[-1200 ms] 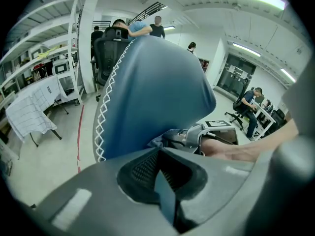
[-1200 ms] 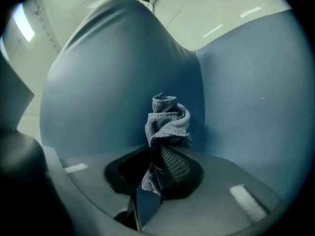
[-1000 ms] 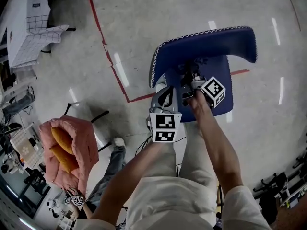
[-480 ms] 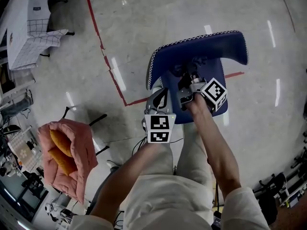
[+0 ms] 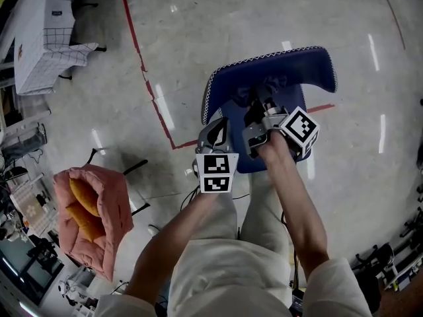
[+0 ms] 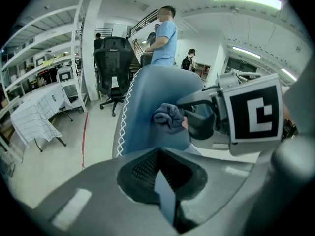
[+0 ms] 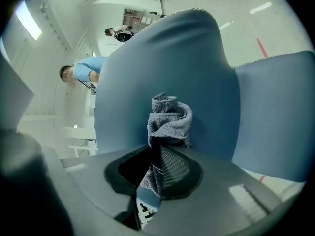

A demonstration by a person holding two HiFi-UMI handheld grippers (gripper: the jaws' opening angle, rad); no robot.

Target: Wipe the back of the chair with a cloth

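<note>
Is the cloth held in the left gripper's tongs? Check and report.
No, the grey cloth is clamped in the tongs of the right gripper, in front of the blue chair back.

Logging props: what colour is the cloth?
Grey cloth, clearest in the right gripper view.

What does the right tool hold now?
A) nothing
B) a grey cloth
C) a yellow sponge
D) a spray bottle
B: in the right gripper view the right tool is shut on a bunched grey cloth, which stands in front of the blue chair back.
</note>
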